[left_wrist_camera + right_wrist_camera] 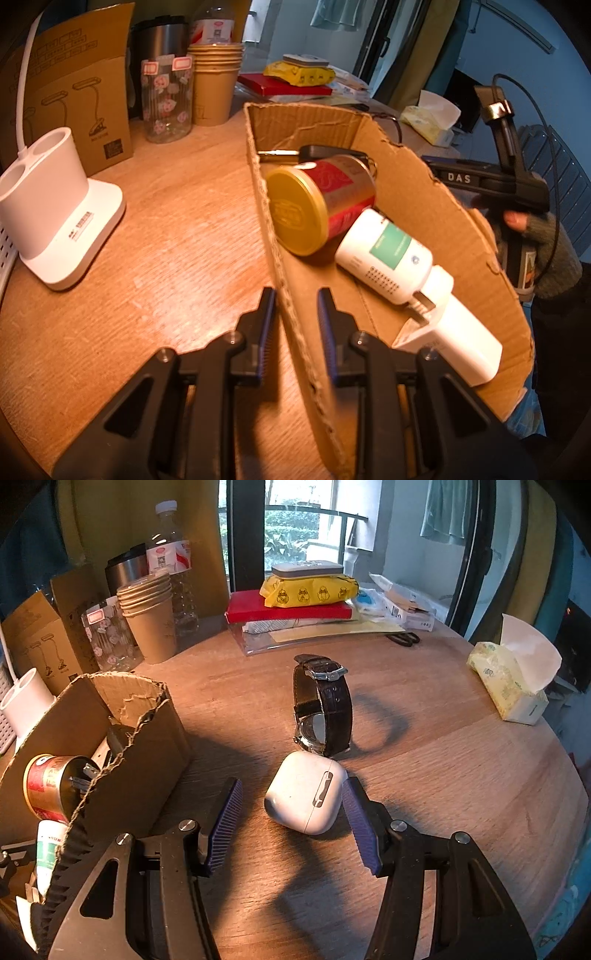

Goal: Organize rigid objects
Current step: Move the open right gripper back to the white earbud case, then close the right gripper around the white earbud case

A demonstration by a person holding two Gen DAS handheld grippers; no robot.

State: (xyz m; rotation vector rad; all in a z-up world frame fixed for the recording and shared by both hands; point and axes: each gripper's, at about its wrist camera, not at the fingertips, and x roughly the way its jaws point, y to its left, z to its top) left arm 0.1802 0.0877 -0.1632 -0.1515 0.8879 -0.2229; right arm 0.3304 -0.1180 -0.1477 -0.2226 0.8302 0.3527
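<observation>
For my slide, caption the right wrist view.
Open right gripper straddles a white earbud case on the wooden table, wristwatch standing behind it.

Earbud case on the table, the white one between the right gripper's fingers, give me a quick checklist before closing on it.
1. Earbud case sits between the right gripper's pads: ok.
2. Right jaws stand wider than the case: ok.
3. Pads gripping it: not ok; one pad looks close to the case, the other stands apart.
4. Watch clear of the fingers: ok, it stands just behind the case.
5. Left gripper shut on the cardboard box wall: ok.
6. Room left in the box: ok.
</observation>
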